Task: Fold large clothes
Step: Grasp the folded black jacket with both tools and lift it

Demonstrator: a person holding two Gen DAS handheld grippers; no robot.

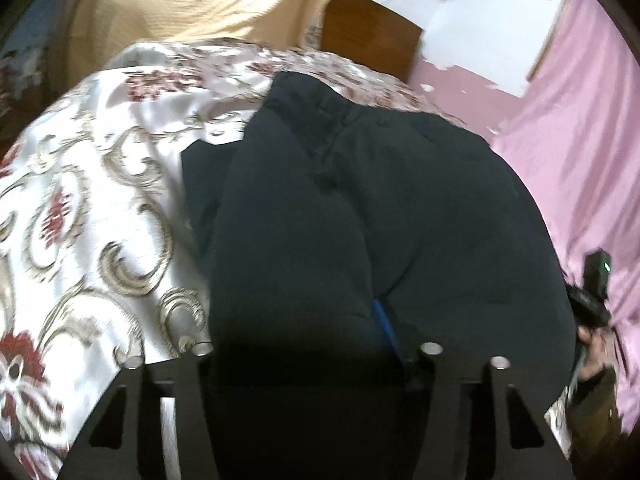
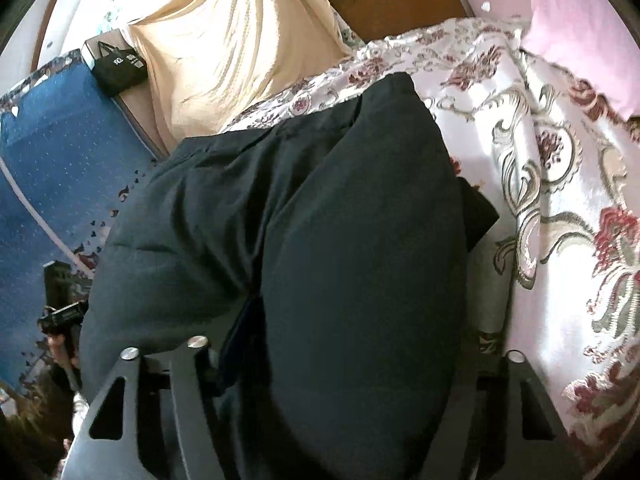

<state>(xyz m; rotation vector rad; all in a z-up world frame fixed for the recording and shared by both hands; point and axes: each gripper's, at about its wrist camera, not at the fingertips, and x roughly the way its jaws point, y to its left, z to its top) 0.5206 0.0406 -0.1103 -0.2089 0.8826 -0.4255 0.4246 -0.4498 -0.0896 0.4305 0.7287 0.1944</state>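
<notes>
Left wrist view: the left gripper [image 1: 308, 354] has its fingers pinching the near edge of a dark padded jacket [image 1: 360, 208], which fills mid-frame on a floral bedspread [image 1: 88, 184].

Right wrist view: the right gripper [image 2: 320, 360] likewise pinches the jacket's [image 2: 320, 220] near edge; the bedspread [image 2: 560, 200] lies at right.

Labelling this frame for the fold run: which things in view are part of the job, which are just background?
In the job:
- dark padded garment
- left tongs, closed on its near edge
- right tongs, same
- floral bedspread underneath

Lying about:
- black bag
- cream curtain
- pink cloth
- blue fabric
</notes>
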